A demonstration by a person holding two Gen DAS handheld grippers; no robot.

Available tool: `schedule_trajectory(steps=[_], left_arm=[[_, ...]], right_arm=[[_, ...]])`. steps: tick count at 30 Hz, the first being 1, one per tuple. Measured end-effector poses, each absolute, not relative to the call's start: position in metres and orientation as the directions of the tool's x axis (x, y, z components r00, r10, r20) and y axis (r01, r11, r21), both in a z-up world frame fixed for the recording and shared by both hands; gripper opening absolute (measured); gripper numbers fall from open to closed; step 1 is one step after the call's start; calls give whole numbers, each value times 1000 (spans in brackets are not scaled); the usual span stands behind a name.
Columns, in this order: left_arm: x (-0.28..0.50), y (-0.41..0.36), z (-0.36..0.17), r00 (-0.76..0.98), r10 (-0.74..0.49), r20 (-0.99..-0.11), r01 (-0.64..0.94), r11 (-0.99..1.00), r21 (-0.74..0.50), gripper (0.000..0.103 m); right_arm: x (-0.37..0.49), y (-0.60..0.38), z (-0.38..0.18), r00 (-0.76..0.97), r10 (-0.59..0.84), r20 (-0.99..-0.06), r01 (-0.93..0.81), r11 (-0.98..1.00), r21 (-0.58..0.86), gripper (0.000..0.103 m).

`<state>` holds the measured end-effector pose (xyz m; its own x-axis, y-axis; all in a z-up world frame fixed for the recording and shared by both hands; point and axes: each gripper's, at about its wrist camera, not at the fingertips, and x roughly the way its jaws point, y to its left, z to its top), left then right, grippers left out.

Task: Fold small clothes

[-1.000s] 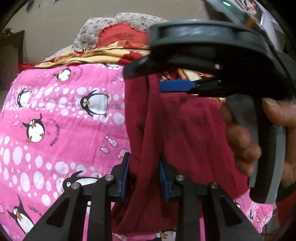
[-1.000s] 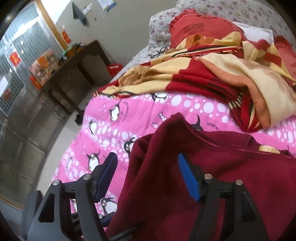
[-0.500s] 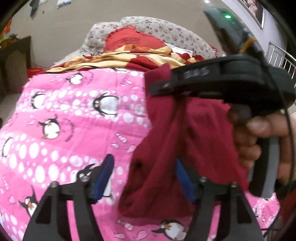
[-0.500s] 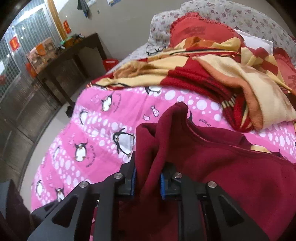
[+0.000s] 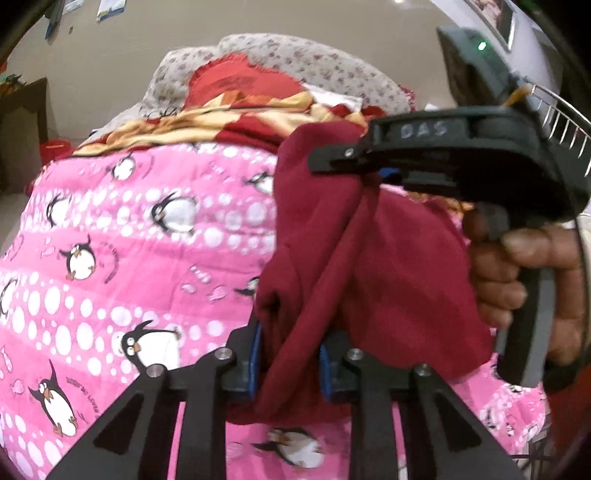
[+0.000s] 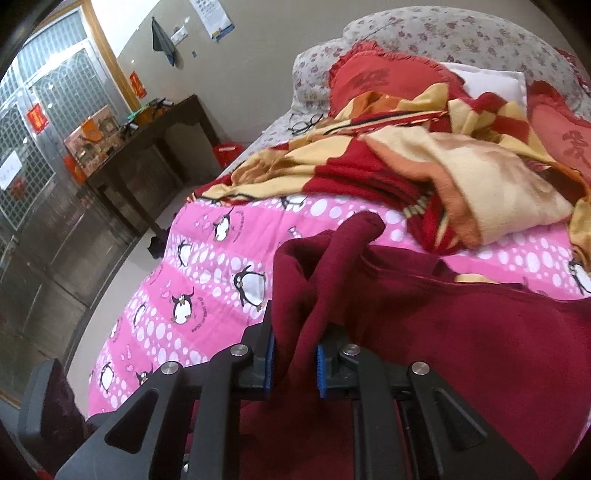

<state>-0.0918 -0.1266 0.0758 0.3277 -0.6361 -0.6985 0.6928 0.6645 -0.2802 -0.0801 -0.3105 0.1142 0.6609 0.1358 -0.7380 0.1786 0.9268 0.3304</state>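
Both claws now clamp maroon garment (image 5: 388, 258) | left claw (image 5: 290, 356) just reclosed, seemingly

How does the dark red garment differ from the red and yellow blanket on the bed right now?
The dark red garment is plain, while the red and yellow blanket is patterned. The garment is pinched by the left gripper and right gripper; the blanket lies untouched, heaped near the pillows. Both are soft cloth over the pink penguin sheet.
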Motion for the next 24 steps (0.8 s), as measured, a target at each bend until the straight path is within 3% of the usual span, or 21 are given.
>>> schedule_trajectory(steps=[10, 24], left_arm=[[-144, -176, 116, 269, -703, -658, 795, 548, -260, 21], [-198, -279, 107, 116, -710, -695, 878, 400, -262, 19]], right_arm=[[-126, -352, 146, 699, 60, -712, 219, 930, 294, 27], [-196, -437, 144, 668, -70, -740, 353, 906, 233, 27]])
